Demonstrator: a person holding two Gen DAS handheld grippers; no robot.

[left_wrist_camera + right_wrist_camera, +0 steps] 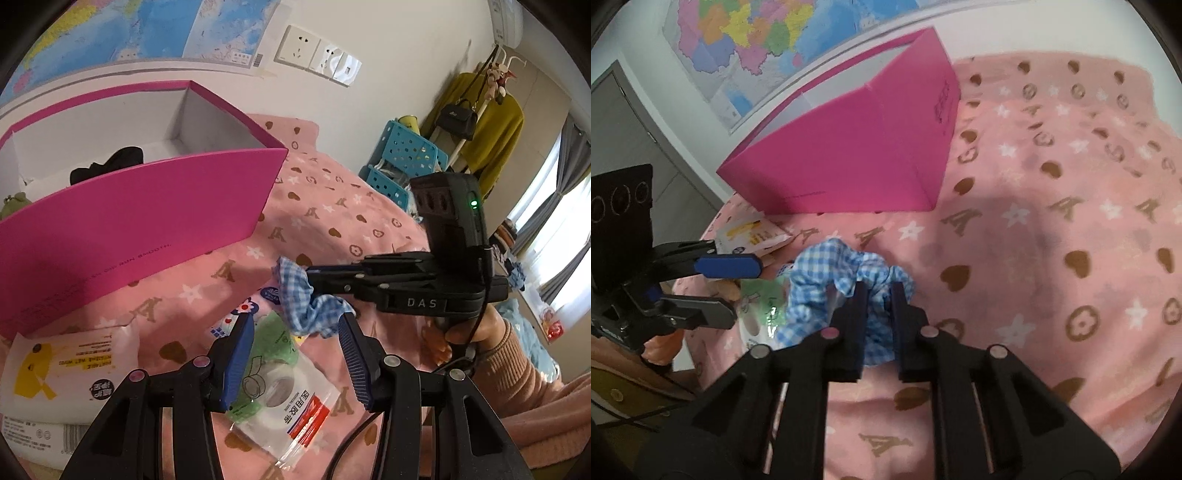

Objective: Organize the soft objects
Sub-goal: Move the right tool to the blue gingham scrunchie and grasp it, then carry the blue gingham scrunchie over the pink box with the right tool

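Left of the pink box [140, 206], one wet-wipes pack [70, 362] lies on the bed [1052, 258]. In front of the box, the left tool [295, 354] hovers released over one tape packet [280, 391]. Further right, the right tool [877, 295] is clenched on one blue checked scrunchie [827, 273]; best lift it straight, keeping the pinch deep, then carry it over the box rim

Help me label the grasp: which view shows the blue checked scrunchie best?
The right wrist view: the blue checked scrunchie lies centred there, most of its ruffled ring visible, with the right tool shut on its near side. The left wrist view shows the scrunchie smaller and from the side, partly hidden by the right tool.
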